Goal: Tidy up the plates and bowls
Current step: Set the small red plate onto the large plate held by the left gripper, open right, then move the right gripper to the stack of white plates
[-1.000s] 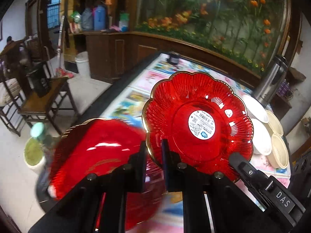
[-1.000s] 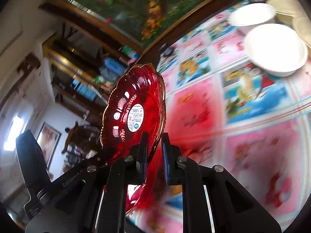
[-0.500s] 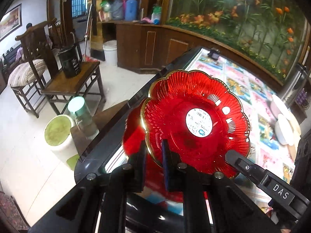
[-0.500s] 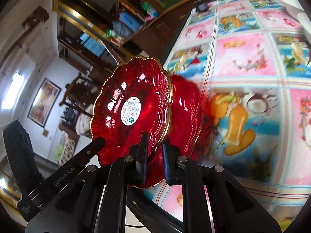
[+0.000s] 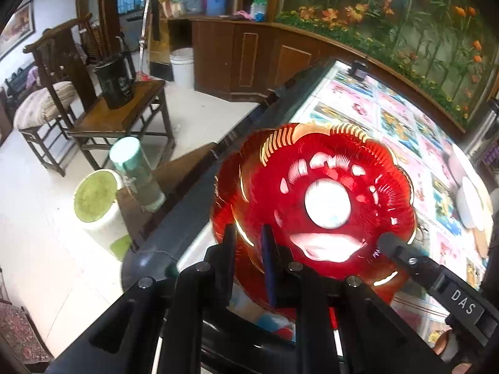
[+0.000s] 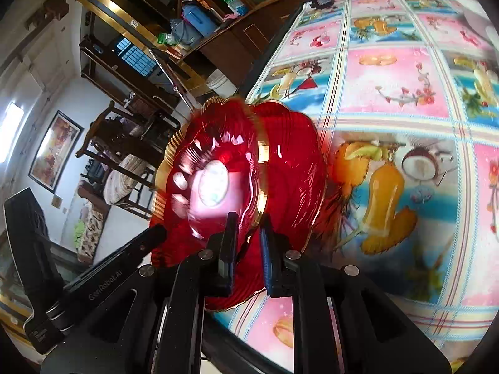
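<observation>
**Two grippers let go of a red plate at the table corner**

The left gripper [image 5: 248,230] has its two fingers a little apart. They have just been opening, and the gold rim of the upper red plate [image 5: 343,162] stands in the gap between them. The pads do not seem to press on it. The plate is blurred while the gripper itself is sharp.

The right gripper [image 6: 248,218] is in the same condition. Its jaws have also just been opening, the rim of the same plate [image 6: 199,155] passes between them, and a narrow space shows on each side of the rim.

In the left wrist view a finger [image 5: 405,257] of the right gripper reaches to the plate's right rim. In the right wrist view a finger [image 6: 140,246] of the left gripper reaches to its lower left rim.

The upper plate shows a round white sticker [image 5: 327,202] in its middle. It is tilted above a second red plate [image 6: 290,171], which lies on the table [image 6: 389,78]. Whether the two plates touch I cannot tell. Both are near the left edge of the table, close to its near corner.

A cloth with fruit pictures covers the table. Near its right edge, well apart from the red plates, there are white bowls [image 5: 471,199].

On the floor beyond the left edge stand a stool with a green top [image 5: 95,193] and a small wooden table [image 5: 124,115] carrying a black container [image 5: 115,84].
</observation>
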